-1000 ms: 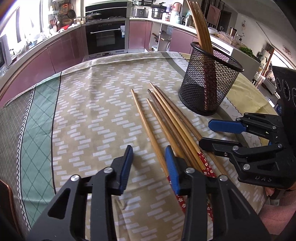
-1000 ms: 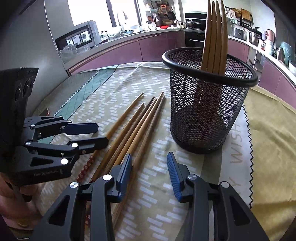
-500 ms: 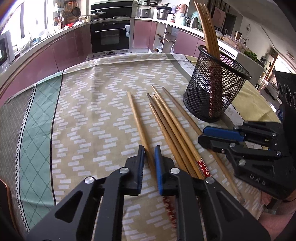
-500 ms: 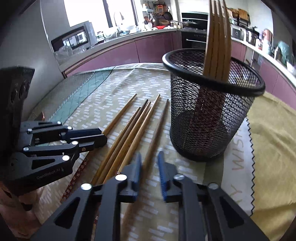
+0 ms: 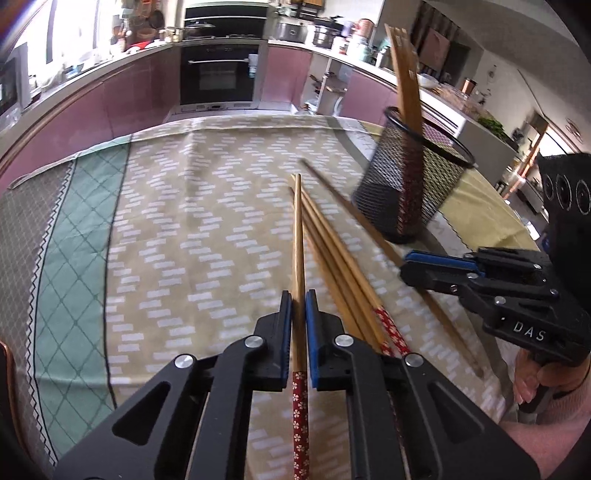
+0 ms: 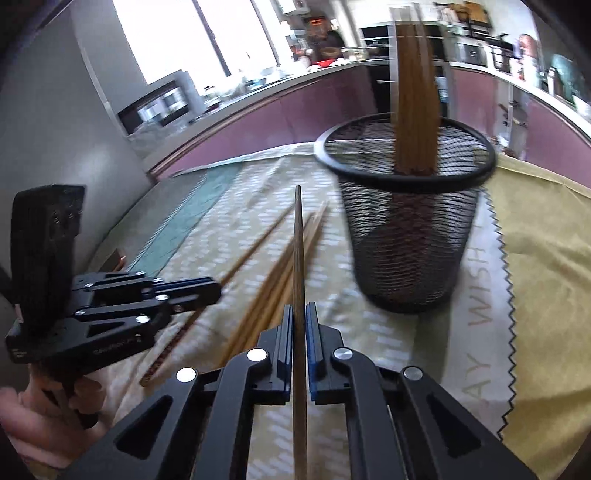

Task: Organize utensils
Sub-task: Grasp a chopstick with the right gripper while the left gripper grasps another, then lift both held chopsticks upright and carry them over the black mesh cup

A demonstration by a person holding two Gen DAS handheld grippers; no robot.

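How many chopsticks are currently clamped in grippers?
2. One chopstick is clamped in the left gripper, a darker chopstick in the right gripper. Other chopsticks lie on the tablecloth or stand in the mesh holder.

A home kitchen is shown. A built-in oven [image 5: 218, 74] is set into a curved run of mauve cabinets [image 5: 122, 99]. Pots [image 5: 321, 33] and jars are crowded on the counter to the right of the oven, and a microwave [image 6: 155, 107] is seen by bright windows [image 6: 177, 37]. A patterned tablecloth [image 5: 184, 221] is spread over the worktop in front of the oven.
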